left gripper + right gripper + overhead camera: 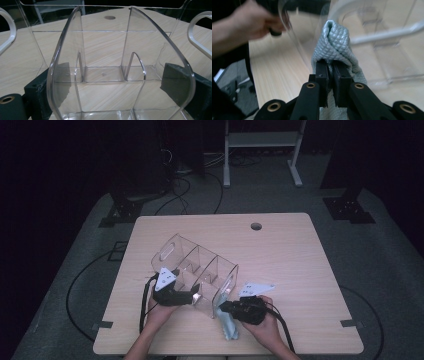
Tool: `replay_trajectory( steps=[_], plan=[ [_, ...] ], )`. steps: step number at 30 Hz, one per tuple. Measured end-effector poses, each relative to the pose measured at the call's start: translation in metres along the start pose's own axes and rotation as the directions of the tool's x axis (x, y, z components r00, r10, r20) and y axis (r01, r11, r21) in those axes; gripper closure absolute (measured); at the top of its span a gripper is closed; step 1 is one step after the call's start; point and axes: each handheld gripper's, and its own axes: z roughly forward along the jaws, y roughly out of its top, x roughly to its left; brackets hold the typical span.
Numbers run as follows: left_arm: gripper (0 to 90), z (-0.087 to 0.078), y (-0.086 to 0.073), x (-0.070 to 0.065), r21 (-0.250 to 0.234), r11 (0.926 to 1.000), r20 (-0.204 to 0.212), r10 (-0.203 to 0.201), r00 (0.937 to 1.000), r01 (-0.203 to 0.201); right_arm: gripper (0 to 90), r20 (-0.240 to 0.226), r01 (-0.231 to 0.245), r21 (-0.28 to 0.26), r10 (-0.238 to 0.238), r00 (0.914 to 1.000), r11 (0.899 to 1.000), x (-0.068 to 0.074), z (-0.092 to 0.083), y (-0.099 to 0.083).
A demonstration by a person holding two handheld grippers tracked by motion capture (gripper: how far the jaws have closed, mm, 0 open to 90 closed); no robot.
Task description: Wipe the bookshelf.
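Cloth [335,45] pinched tight in your right gripper [331,75] — left gripper [176,295] clamps the organizer [200,265] wall. Next, wipe the 5 o'clock end — keep bracing.

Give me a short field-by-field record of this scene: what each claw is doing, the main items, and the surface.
surface: wooden table
organizer: clear plastic organizer with dividers, tipped on its side
left claw: jaws astride one organizer wall
right claw: shut on the cloth
cloth: pale blue quilted cloth, at the organizer's near end
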Motion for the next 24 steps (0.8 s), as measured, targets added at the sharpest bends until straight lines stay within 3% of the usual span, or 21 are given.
replay_trajectory(
  steps=[4, 9, 11, 14, 17, 24],
  plan=[
    [4.6, 0.002, 0.001, -0.002, 0.0, 1.0, -0.002, 0.0, 1.0, 0.0, 83.0, -0.008, 0.018, -0.053, -0.019, 0.9998, 0.998, 0.007, -0.011, 0.006],
    [5.0, 0.001, 0.001, -0.002, 0.003, 1.0, 0.002, 0.005, 1.0, -0.005, 83.1, -0.05, 0.05, -0.041, -0.052, 0.9974, 0.998, 0.023, -0.008, 0.005],
    [5.0, 0.001, 0.001, -0.001, 0.003, 1.0, 0.006, 0.004, 1.0, -0.004, 83.1, -0.037, 0.064, -0.04, -0.065, 0.9972, 0.997, 0.022, -0.009, 0.007],
    [5.0, 0.002, 0.0, -0.002, 0.002, 1.0, 0.001, 0.001, 1.0, -0.001, 83.1, -0.002, 0.045, -0.057, -0.045, 0.999, 0.997, 0.012, -0.013, 0.009],
    [4.5, 0.004, 0.001, -0.003, -0.003, 1.0, -0.002, 0.0, 1.0, 0.0, 83.1, 0.009, -0.003, -0.068, 0.003, 1.0, 0.998, -0.001, -0.014, 0.007],
    [4.8, 0.004, 0.0, -0.003, 0.001, 1.0, -0.015, 0.001, 0.9999, -0.001, 83.1, -0.004, 0.01, -0.034, -0.011, 0.9999, 0.999, 0.012, -0.008, 0.001]
  ],
)
